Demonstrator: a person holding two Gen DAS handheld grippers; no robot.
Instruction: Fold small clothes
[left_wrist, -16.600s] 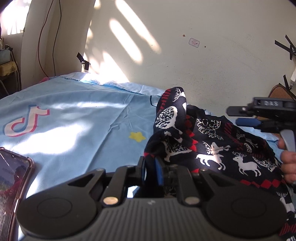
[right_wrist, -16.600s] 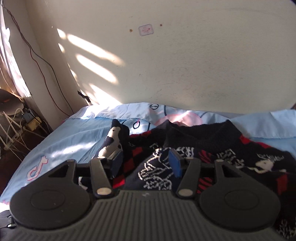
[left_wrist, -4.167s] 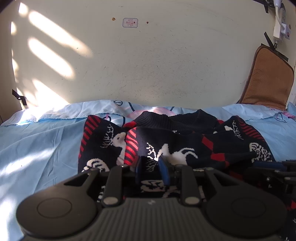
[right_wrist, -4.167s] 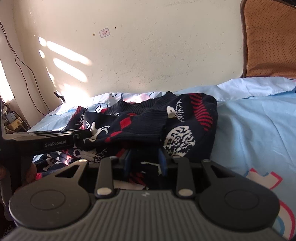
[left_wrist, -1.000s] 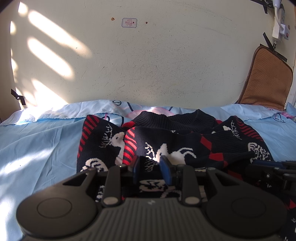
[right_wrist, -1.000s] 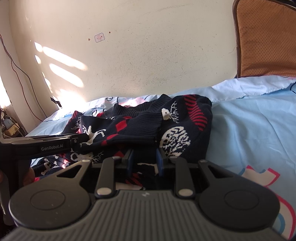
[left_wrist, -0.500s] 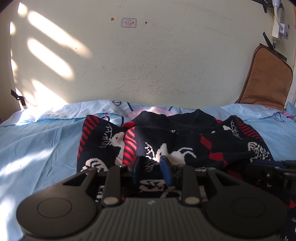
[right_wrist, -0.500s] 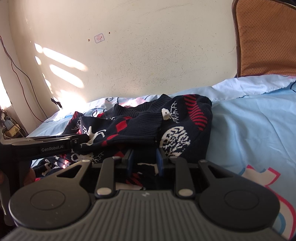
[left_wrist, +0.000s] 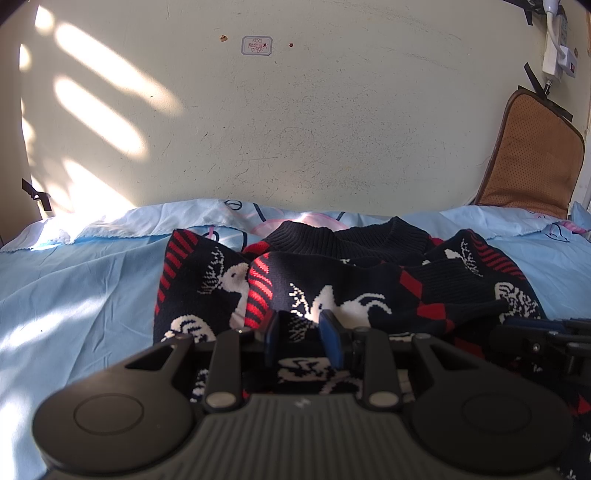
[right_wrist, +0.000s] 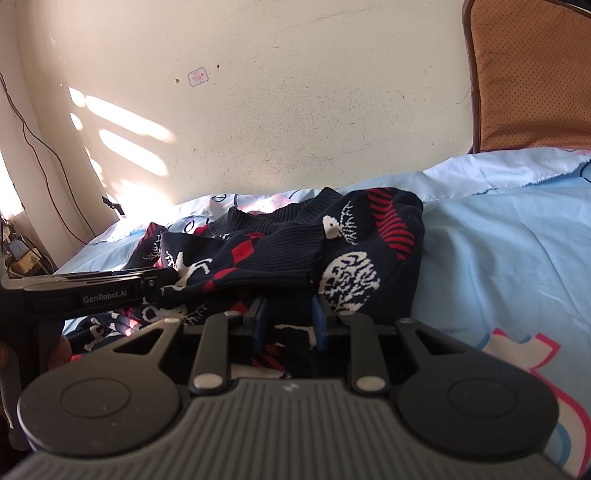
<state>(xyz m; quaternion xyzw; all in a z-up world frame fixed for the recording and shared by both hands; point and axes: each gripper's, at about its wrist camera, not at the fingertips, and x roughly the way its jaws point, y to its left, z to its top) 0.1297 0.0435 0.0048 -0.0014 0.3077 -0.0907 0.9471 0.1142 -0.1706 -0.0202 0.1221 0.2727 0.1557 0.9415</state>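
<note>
The dark reindeer sweater (left_wrist: 369, 291) lies partly folded on the blue bedsheet (left_wrist: 81, 295), its ribbed collar toward the cream wall (left_wrist: 295, 129). My left gripper (left_wrist: 301, 334) sits at the sweater's near hem with knit between its blue pads (left_wrist: 330, 341), narrowed around a fold of it. My right gripper (right_wrist: 287, 321) does the same at the sweater's right near edge, fingers close together with fabric between them. The left view alone shows the sweater's left folded sleeve and a white power strip (left_wrist: 557, 51) high on the wall right of the sweater. The right view alone shows red cables (right_wrist: 40, 147) on the wall left of the sweater, and my left gripper's labelled side. A brown cushion (right_wrist: 532, 74) leans on the wall right of the sweater in both.
</note>
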